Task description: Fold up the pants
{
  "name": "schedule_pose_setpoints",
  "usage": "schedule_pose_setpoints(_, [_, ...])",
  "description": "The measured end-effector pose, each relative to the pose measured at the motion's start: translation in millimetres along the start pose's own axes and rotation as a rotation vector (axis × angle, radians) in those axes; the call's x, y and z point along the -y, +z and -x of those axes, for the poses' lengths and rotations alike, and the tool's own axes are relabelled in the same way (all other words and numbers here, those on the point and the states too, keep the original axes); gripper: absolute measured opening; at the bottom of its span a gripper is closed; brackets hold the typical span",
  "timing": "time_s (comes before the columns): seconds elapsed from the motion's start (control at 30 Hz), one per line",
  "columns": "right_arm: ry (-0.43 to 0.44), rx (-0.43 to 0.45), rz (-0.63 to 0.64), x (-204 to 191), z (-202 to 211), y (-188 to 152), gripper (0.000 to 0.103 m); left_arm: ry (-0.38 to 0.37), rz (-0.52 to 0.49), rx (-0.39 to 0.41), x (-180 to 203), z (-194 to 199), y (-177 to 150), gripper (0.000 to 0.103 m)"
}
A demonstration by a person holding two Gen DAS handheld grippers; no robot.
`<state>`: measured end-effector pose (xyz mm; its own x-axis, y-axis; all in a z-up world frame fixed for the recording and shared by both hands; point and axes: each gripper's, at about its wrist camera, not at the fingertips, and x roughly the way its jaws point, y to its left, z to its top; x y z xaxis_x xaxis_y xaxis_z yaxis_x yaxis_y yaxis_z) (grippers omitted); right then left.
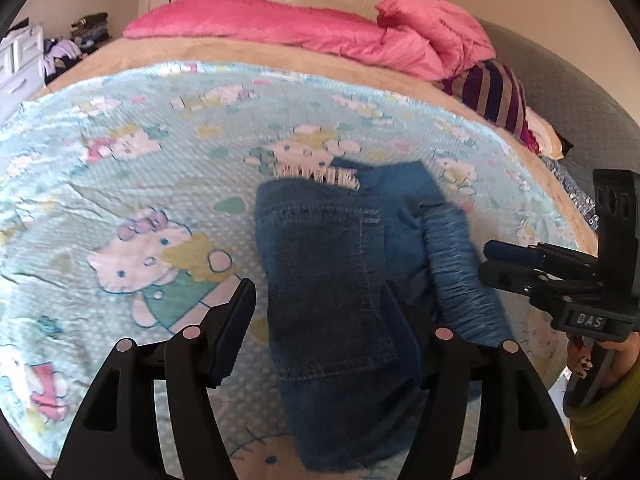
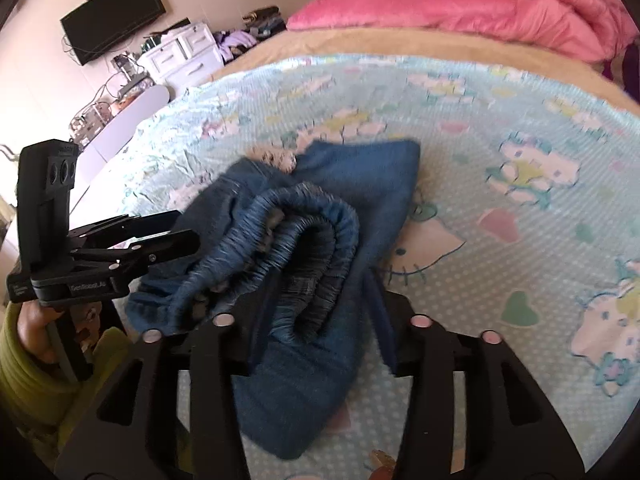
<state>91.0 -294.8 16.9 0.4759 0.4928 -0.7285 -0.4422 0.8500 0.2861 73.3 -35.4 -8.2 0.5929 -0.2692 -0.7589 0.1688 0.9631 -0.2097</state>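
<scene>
Blue denim pants (image 1: 332,280); pale-blue cartoon-cat blanket (image 1: 120,184); pink pillow (image 1: 248,24).

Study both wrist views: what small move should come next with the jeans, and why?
Probably lower the right gripper and flatten the elastic waistband. The jeans lie bundled on the cartoon blanket, and the waistband curls up loosely instead of lying flat. Neither gripper visibly pinches cloth.

Matt denim pants (image 1: 332,280) (ribbed elastic waistband), on quilted cloth bedspread (image 1: 120,184)
</scene>
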Motion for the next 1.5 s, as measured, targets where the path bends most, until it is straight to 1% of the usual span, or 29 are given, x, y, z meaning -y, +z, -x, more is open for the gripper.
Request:
schedule_pose_setpoints(0.03, [-0.008,0.016,0.008,-2.4,7.1,0.2,0.054,0.002,0.001,0.015,1.3,7.9,0.6,0.066])
schedule_pose_setpoints(0.07, [-0.015,0.033,0.016,-5.2,14.1,0.5,0.058,0.006,0.001,0.028,2.9,15.2,0.9,0.080])
schedule_pose_setpoints(0.1, [-0.026,0.057,0.027,-9.1,23.9,0.4,0.065,0.012,0.001,0.038,4.0,20.2,1.0,0.086])
schedule_pose_setpoints(0.13, [-0.033,0.075,0.035,-11.7,30.8,0.4,0.067,0.020,0.000,0.053,5.5,28.0,0.6,0.090])
schedule_pose_setpoints(0.17, [-0.039,0.093,0.045,-14.5,38.0,0.1,0.070,0.021,-0.003,0.065,7.0,34.6,0.0,0.090])
schedule_pose_setpoints(0.2, [-0.046,0.116,0.057,-18.9,47.0,-0.5,0.076,0.017,-0.006,0.073,8.8,41.1,-0.5,0.090])
schedule_pose_setpoints(0.23, [-0.053,0.131,0.065,-21.7,53.3,-0.8,0.079,0.020,-0.009,0.083,10.8,49.4,-1.5,0.093])
schedule_pose_setpoints(0.27, [-0.065,0.154,0.075,-25.3,62.2,-2.0,0.082,0.030,-0.008,0.095,12.1,57.1,-3.0,0.099])
schedule_pose_setpoints(0.33, [-0.077,0.180,0.092,-31.1,73.7,-3.7,0.088,0.048,-0.004,0.110,13.1,69.2,-5.8,0.098])
schedule_pose_setpoints(0.4, [-0.108,0.210,0.114,-37.7,85.7,-6.6,0.094,0.068,-0.005,0.117,14.8,80.7,-9.9,0.098])
schedule_pose_setpoints(0.5, [-0.130,0.235,0.144,-46.5,99.8,-12.9,0.094,0.096,-0.012,0.121,17.7,93.1,-18.3,0.099])
schedule_pose_setpoints(0.57, [-0.139,0.237,0.152,-50.1,104.6,-16.9,0.094,0.111,-0.010,0.120,19.0,101.0,-26.6,0.099])
schedule_pose_setpoints(0.73, [-0.162,0.203,0.150,-57.0,104.3,-30.5,0.094,0.132,0.015,0.110,16.3,112.4,-43.2,0.099])
schedule_pose_setpoints(0.93, [-0.181,0.158,0.139,-60.3,95.1,-41.0,0.094,0.143,0.046,0.089,10.4,113.0,-54.9,0.099])
schedule_pose_setpoints(1.27, [-0.185,0.121,0.101,-57.9,87.9,-45.1,0.094,0.161,0.057,0.072,11.5,109.2,-59.5,0.099])
schedule_pose_setpoints(1.5, [-0.190,0.120,0.095,-57.6,87.0,-44.7,0.094,0.166,0.058,0.062,13.4,107.0,-60.6,0.099])
